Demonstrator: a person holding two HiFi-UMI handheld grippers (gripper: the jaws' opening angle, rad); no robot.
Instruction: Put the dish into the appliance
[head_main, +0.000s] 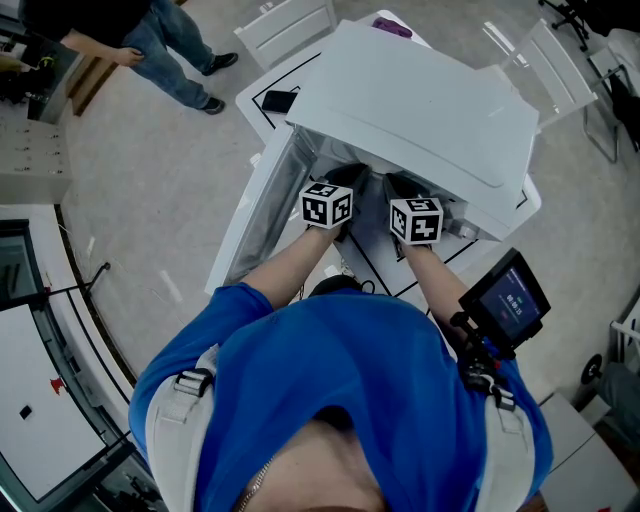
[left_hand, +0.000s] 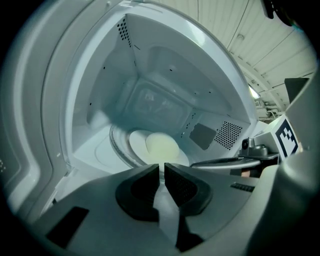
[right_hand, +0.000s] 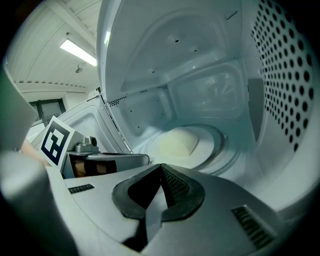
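Note:
The appliance is a white microwave (head_main: 420, 110) with its door (head_main: 250, 220) swung open to the left. Inside, a white dish (left_hand: 142, 145) with a pale yellow mound (left_hand: 161, 146) rests on the glass turntable (left_hand: 117, 145); the dish (right_hand: 180, 142) also shows in the right gripper view. My left gripper (left_hand: 161, 167) reaches into the cavity, and its jaws stand almost together on the dish's near rim. My right gripper (right_hand: 161, 169) is beside it at the cavity mouth, shut with nothing in it. From the head view both grippers (head_main: 345, 185) (head_main: 405, 188) disappear under the microwave's top.
The cavity's perforated side wall (right_hand: 285, 75) is close on the right of my right gripper. A black device (head_main: 277, 100) lies on the table behind the microwave. A person (head_main: 170, 50) stands at the far left, white chairs (head_main: 285, 25) are beyond, and a small screen (head_main: 512, 298) is at the near right.

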